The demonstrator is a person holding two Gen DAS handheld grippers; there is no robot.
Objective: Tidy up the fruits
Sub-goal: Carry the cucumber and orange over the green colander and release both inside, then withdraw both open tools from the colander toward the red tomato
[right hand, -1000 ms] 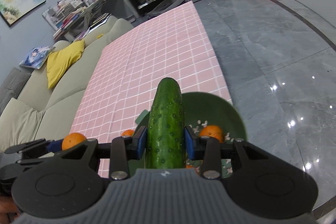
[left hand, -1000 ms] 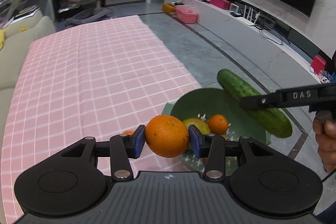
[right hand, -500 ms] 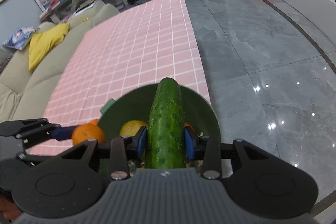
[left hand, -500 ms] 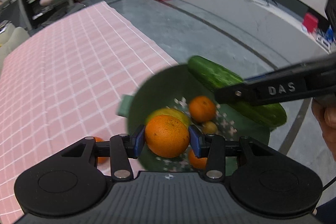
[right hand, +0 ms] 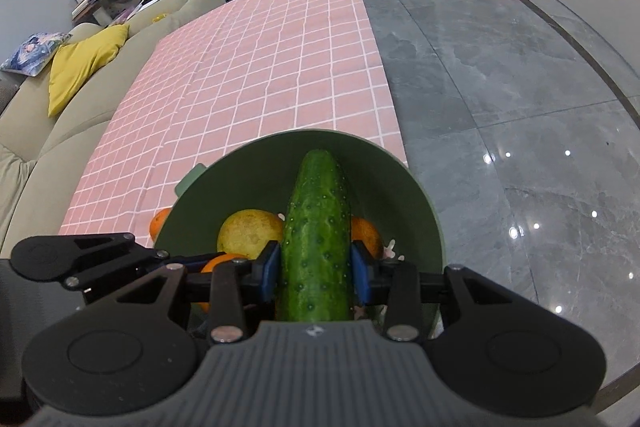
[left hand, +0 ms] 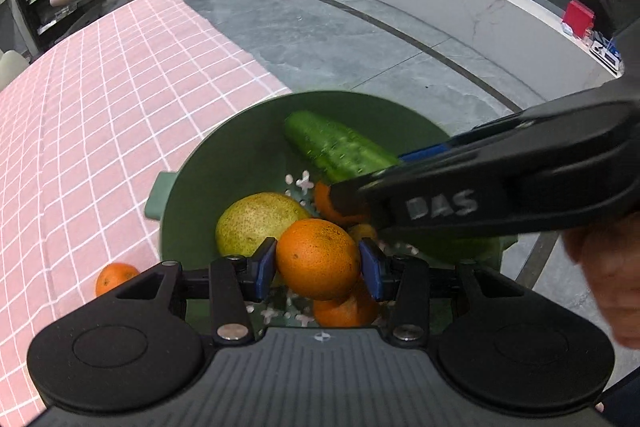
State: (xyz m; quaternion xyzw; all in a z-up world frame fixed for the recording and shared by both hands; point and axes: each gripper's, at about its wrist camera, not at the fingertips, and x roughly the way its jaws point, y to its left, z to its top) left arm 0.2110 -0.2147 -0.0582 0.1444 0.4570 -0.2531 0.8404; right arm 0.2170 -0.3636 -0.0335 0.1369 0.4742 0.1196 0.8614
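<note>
Fruits were the subject of this step, and most sat in the deep green plastic bowl [right hand: 424,211], which stood at the edge of the pink checked tablecloth [right hand: 260,67], the largest surface in view.

Inside the bowl lay a speckled yellow-green pear [left hand: 256,223], at 9 o'clock from the bowl's centre in the left wrist view, plus two smaller oranges, partly hidden.

The long bumpy green cucumber [right hand: 318,243] was clamped across its girth by the right gripper [right hand: 316,271], jaws narrowly apart, pads pressing both flanks. Its tip pointed to 12 o'clock, and it hung over the bowl's interior.

The round glossy orange [left hand: 318,259] was held by the left gripper [left hand: 318,263], jaws moderately apart, pads tight on both sides, above the bowl's near rim.

One small orange [left hand: 114,277] rested on the cloth outside the bowl, at 8 o'clock from it.

Assessment: collection was well advanced. Remaining work appeared to be releasing both held items into the bowl, then fetching the stray orange.
</note>
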